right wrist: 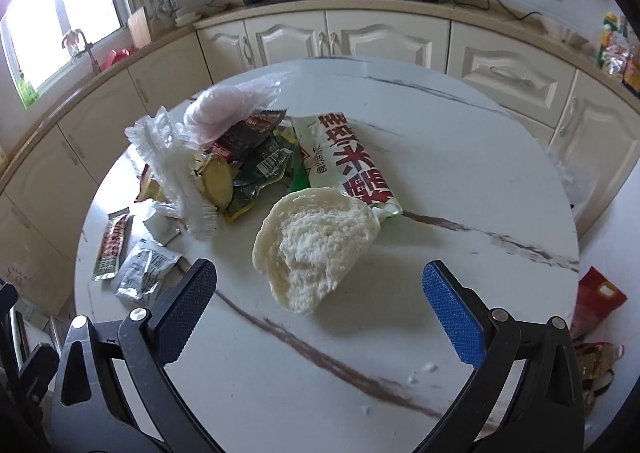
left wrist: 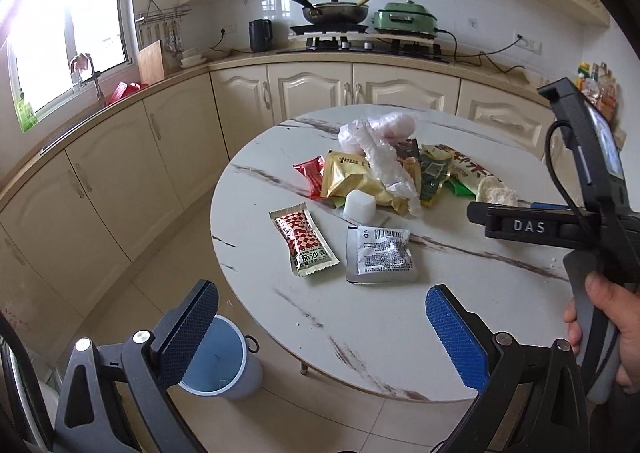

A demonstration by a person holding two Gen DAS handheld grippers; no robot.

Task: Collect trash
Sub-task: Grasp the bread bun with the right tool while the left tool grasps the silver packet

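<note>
Both grippers wide, holding nothing: left gripper (left wrist: 322,327) low center over tabletop (left wrist: 400,325), right gripper (right wrist: 320,303) w/ rice cracker (right wrist: 314,247) btwn fingers. Wrappers (left wrist: 376,177) piled mid-frame; bin (left wrist: 220,357) lower left, probably on floor.

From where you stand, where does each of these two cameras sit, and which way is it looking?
Left wrist view: rides on the left gripper, looking across the round table at the ketchup sachet and grey sachet, bin below; its open fingers, the right gripper and the person's right hand show.
Right wrist view: rides on the right gripper, facing the torn bun; only its open fingers show.
Shared: the table, wrapper pile, both sachets, the bun and the kitchen counter.
</note>
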